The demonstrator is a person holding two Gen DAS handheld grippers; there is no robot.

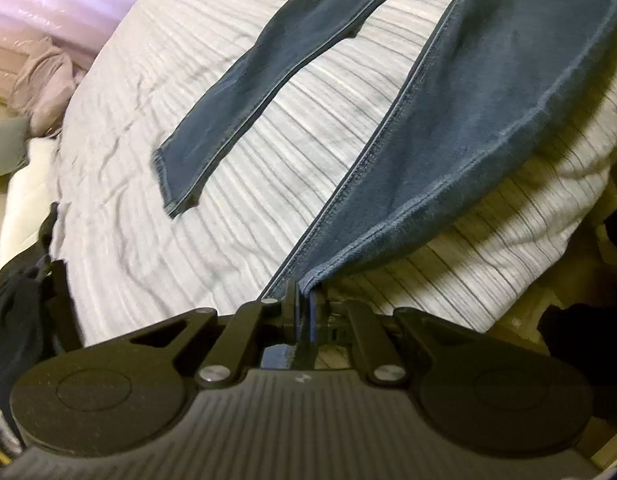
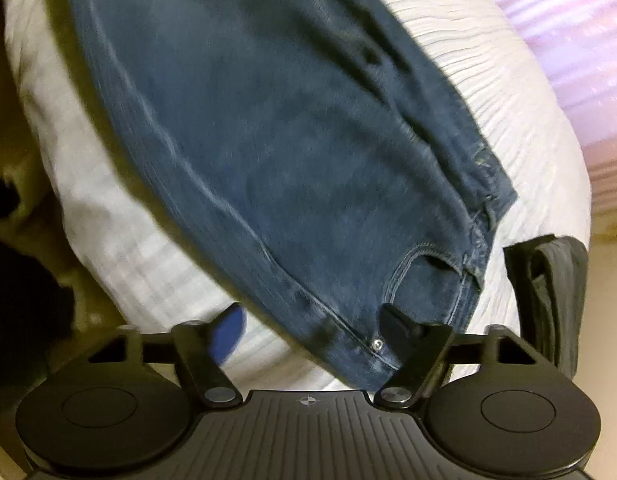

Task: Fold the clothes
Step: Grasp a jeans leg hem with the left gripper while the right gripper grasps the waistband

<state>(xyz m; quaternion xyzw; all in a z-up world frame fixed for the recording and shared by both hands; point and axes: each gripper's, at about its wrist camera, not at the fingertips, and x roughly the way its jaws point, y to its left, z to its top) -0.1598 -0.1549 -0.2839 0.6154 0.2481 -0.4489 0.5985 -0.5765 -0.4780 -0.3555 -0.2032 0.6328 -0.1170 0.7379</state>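
A pair of dark blue jeans (image 1: 488, 92) lies across a bed (image 1: 188, 80) covered in a pale striped sheet. In the left wrist view the left gripper (image 1: 302, 296) has its fingers pressed together on the hem of one trouser leg, which is lifted clear of the sheet and runs long and taut from the fingers toward the far right of the bed. The other leg (image 1: 244, 92) lies flat on the sheet, its hem toward the bed's near left side and its length angling away to the far right, so the two legs fork apart from a common top.

In the right wrist view the waist end of the jeans (image 2: 292, 152) hangs over the right gripper (image 2: 308, 320), whose fingers stand spread wide; the right finger (image 2: 396, 320) touches the denim by a pocket opening and a small metal rivet (image 2: 376, 345), the blue-padded left finger (image 2: 224, 332) is apart from it. A dark folded garment (image 2: 548, 288) lies at the bed's right edge. Pinkish bedding (image 1: 44, 80) sits beyond the left edge.
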